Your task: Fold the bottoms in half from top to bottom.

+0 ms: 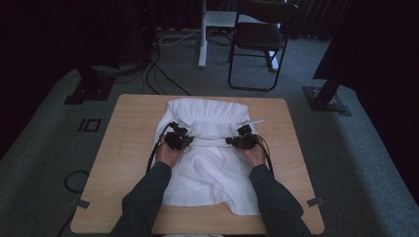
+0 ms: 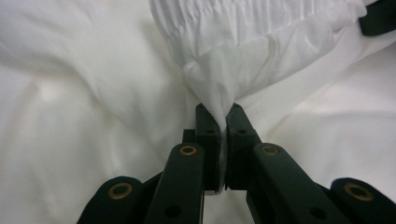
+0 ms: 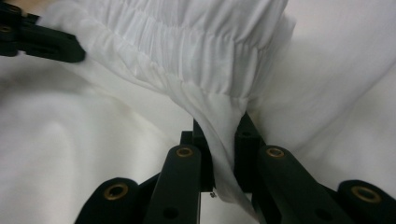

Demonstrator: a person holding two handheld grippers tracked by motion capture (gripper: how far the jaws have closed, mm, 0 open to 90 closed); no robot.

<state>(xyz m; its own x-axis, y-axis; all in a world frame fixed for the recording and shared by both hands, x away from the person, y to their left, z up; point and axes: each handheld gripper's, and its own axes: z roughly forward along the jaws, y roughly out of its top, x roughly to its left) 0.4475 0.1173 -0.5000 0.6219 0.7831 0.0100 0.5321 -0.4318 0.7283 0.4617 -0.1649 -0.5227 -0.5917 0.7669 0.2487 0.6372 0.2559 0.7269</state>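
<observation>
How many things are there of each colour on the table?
White: 1, the white garment.
Black: 2, the left hand-held gripper and the right hand-held gripper, both clamped on its gathered waistband.
Total: 3.

the high view looks forward and down from above the person's side onto the whole wooden table [image 1: 128, 148], taking in floor and a folding chair [image 1: 257, 42] beyond. each gripper view rides low and very near, facing along its own black jaws into the white garment [image 1: 207, 168]. all three share the gathered elastic band [image 2: 261, 18] stretched between the grippers.
</observation>
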